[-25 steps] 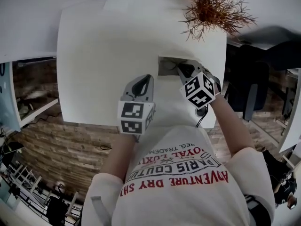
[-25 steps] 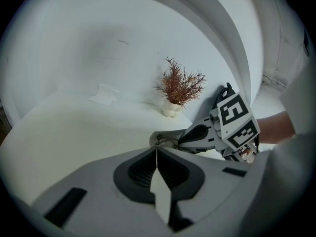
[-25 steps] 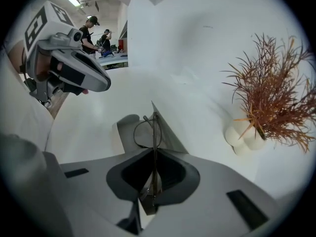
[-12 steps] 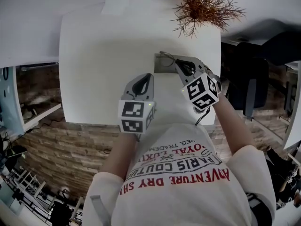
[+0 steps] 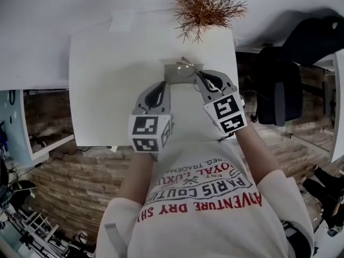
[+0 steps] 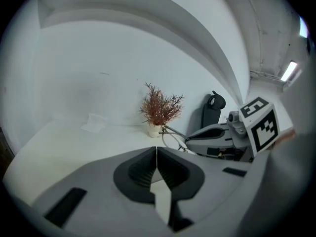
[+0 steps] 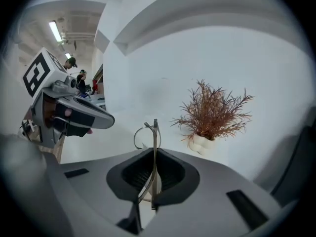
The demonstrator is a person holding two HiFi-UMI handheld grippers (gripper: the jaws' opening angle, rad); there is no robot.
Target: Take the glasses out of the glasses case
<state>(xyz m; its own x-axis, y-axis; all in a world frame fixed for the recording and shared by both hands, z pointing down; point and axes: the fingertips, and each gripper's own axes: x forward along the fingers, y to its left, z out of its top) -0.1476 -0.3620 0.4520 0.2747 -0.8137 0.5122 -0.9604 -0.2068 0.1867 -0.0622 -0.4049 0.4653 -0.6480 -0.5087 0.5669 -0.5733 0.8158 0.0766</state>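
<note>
Thin metal-framed glasses (image 5: 187, 67) hang folded in my right gripper (image 5: 198, 75), which is shut on them just above the grey glasses case (image 5: 171, 75). In the right gripper view the frame (image 7: 154, 132) sticks up between the jaws of the right gripper (image 7: 154, 154), one round lens to its left. The case lies on the white table (image 5: 107, 79). My left gripper (image 5: 162, 83) hovers by the case's near left corner, shut with nothing in it. Its own view shows the left gripper (image 6: 157, 154) closed, with the glasses (image 6: 170, 138) ahead to the right.
A dried reddish plant (image 5: 207, 4) in a small white pot stands at the table's far edge, close behind the case. A white slip of paper (image 5: 121, 21) lies at the far left. A black chair (image 5: 285, 95) stands off the table's right side.
Both grippers have risen. The right one has lifted the glasses up from the case and rolled. The left gripper has come closer to the case's corner.
</note>
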